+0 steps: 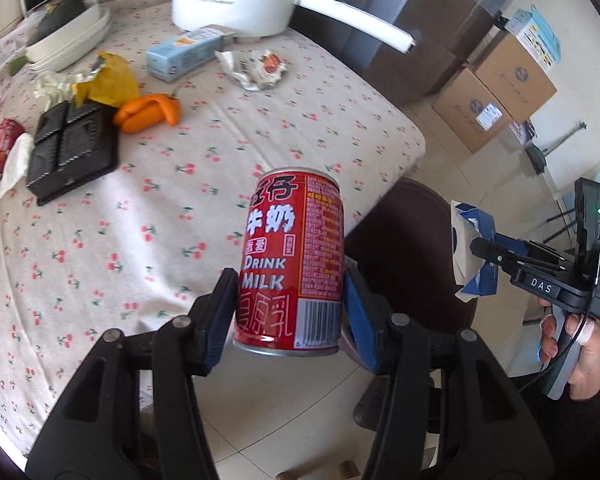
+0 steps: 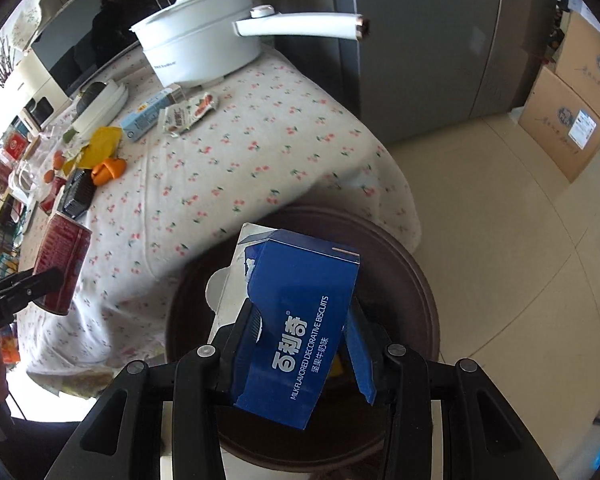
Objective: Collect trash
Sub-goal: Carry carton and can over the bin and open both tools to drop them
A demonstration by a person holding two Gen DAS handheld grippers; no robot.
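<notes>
- The left gripper (image 1: 290, 312) has its jaws clamped on a red milk can (image 1: 294, 260), upright, pinched low on its body near the base, over the edge of the counter.
- The right gripper (image 2: 300, 340) has its jaws clamped on a torn blue biscuit box (image 2: 300, 320), held directly above a dark round bin (image 2: 412, 272) that stands on the floor against the counter's near edge.
- Risk with the can: the grip sits low on a smooth round wall, so a quick swing could tip it or let it slide out before it is over the bin.
- Risk with the box: the cardboard is light and already ripped open, so it may crush or twist in the jaws, and a loose flap could catch on the bin's rim.
- Both grippers crowd the same bin mouth, so they could knock each other.
- The counter (image 1: 100, 260) wears a white cloth printed with small cherries. Beyond the bin lie more scraps: a black plastic tray (image 1: 74, 148), orange peel (image 1: 148, 112), a crumpled wrapper (image 1: 254, 68) and a pale blue carton (image 1: 184, 54).
- A white pot (image 2: 200, 48) with a long handle stands at the counter's far end.
- Beyond the bin, the floor is pale tile, with stacked cardboard boxes (image 1: 496, 92) near a grey cabinet.
</notes>
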